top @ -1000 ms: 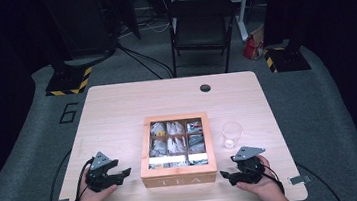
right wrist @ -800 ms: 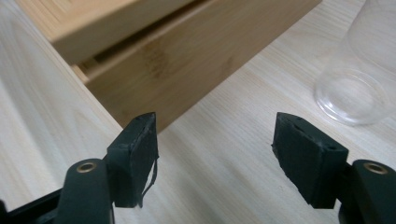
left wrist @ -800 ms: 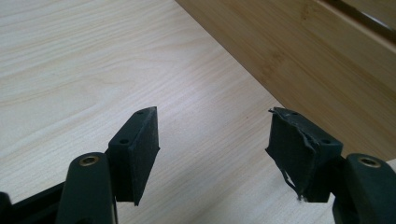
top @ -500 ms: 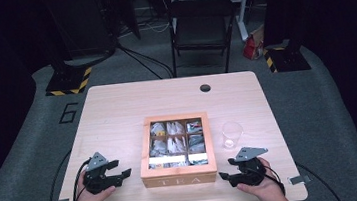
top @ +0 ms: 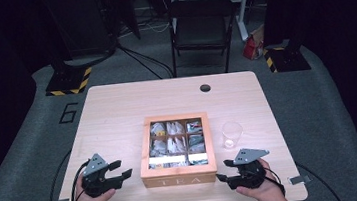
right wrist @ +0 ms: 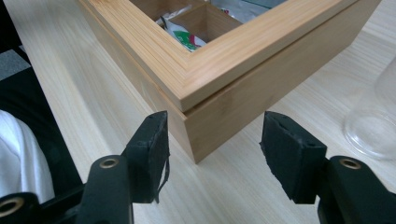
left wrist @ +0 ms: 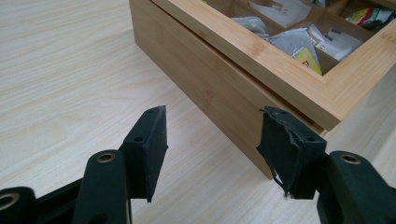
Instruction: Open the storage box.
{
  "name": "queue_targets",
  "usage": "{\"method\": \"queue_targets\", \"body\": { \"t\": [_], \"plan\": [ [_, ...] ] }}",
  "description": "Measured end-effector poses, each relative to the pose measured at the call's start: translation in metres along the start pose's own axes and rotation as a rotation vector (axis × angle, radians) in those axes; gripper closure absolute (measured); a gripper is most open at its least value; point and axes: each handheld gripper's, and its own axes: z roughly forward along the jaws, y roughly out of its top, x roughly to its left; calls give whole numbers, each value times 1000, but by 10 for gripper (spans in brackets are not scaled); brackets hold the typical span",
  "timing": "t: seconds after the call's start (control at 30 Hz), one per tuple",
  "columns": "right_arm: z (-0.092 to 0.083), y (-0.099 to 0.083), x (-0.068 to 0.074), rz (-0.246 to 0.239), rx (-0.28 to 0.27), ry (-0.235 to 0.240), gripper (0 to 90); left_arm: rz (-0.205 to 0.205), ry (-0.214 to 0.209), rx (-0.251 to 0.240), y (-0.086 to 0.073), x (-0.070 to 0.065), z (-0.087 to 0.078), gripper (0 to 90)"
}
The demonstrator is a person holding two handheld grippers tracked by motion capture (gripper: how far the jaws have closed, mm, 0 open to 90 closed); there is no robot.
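Note:
A wooden tea box (top: 179,177) with a windowed lid and several compartments of tea bags lies shut at the table's front middle. My left gripper (top: 122,169) is held just left of the box's front corner, open, pointing at it. In the left gripper view the left gripper (left wrist: 212,122) has the box wall (left wrist: 205,70) just beyond its pads. My right gripper (top: 222,170) sits at the front right corner, open. In the right gripper view the right gripper (right wrist: 215,122) frames the box's corner (right wrist: 261,79), which lies farther off. Both pairs of jaws have just been closing, with nothing between them.
A clear plastic cup (top: 232,134) stands upright right of the box, also at the right edge of the right gripper view (right wrist: 378,116). The wooden table (top: 117,112) has a dark cable hole (top: 205,87) near its far edge. A black chair (top: 201,25) stands behind.
Both grippers have lifted a little off the table, and their jaws stand narrower than before. The box and cup have not moved.

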Motion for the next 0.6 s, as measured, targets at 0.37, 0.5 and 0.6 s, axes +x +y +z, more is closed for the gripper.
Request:
{"method": "queue_targets", "body": {
  "t": [0.37, 0.5, 0.6],
  "plan": [
    [7, 2, 6, -13, 12, 12, 555, 6, -22, 3, -4, -2, 5, 479],
    [9, 3, 7, -28, 13, 14, 618, 14, -31, 17, -4, -4, 6, 491],
    [9, 3, 7, -31, 1, 16, 643, 12, -41, 22, -4, -4, 5, 503]
  ]
}}
